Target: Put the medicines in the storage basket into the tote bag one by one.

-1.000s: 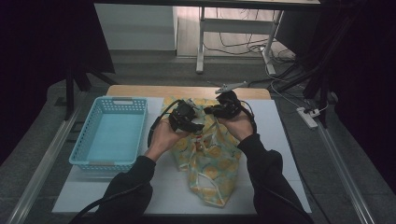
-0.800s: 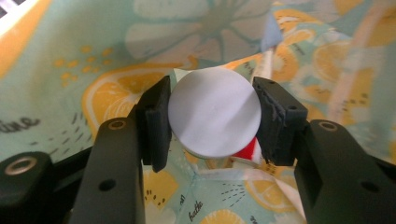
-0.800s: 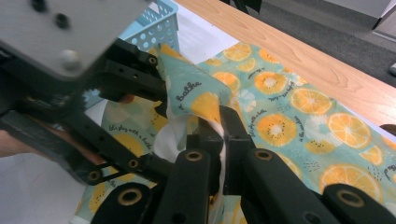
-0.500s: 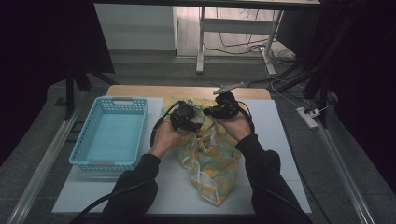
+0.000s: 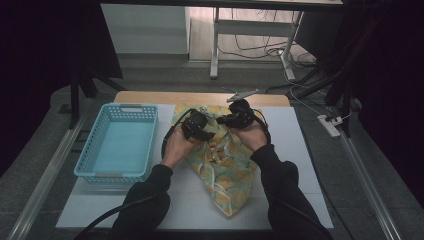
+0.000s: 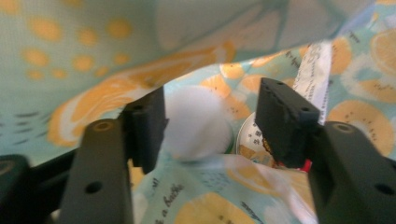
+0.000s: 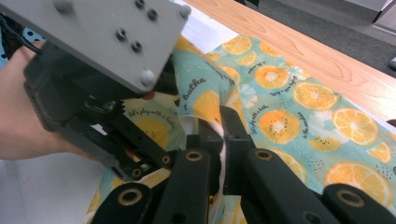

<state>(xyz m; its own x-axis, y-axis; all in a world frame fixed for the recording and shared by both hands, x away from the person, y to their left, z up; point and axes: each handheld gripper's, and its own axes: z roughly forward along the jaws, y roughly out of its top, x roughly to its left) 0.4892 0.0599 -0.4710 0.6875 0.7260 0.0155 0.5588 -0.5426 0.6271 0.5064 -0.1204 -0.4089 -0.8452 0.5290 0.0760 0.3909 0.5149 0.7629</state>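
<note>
Blue basket sat at the left of the white table, empty as far as the high view showed, well apart from the work.

Fruit-print cloth bag lay mid-table, mouth toward the far edge, just right of the basket. Both hands worked at that mouth.

Left gripper had its nose inside the opening. Jaws stood about half apart and had just been opening; nothing was pinched between them. Ahead of them, within the bag, lay a white round thing and beside it a small round lid or can with print on it, too blurred to read. A white label strip hung past the right jaw.

Right gripper was clamped tight on the bag's white-lined rim, fabric pinched flat between the jaws, holding the mouth up. The left gripper's grey plate sat close beside it in the right gripper view.

Judgement: the step was reaching in for the contents. To do it well, the right hand should hold the rim high and taut so the cloth does not sag onto the left jaws. The left should go deeper, straddle one item squarely, and close without catching the lining. The risk was pinching loose fabric along with the item.
</note>
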